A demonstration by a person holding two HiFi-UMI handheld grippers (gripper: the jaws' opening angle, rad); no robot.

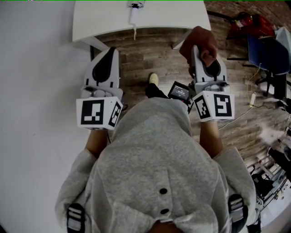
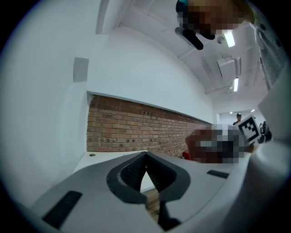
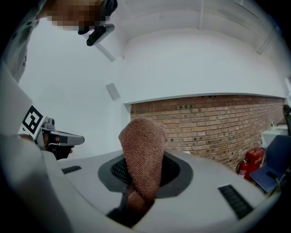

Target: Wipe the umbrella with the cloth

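A white bench (image 1: 141, 20) stands on a wood-plank floor (image 1: 150, 54), with a white wall (image 1: 36, 91) to its left and a brick wall (image 2: 127, 127) behind it. What looks like a slim, pale umbrella (image 1: 134, 13) lies at the bench's near edge. A red fire extinguisher (image 1: 248, 20) and a blue chair (image 1: 273, 52) stand right of the bench. Short of the bench, the left hand-held gripper (image 2: 146, 169) is pressed together with nothing in it. The right hand-held gripper (image 1: 202, 57) pinches the brown cloth (image 3: 143, 154).

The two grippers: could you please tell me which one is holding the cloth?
The right gripper: a brown cloth is clamped between its jaws, while the left gripper has its jaws shut on nothing.
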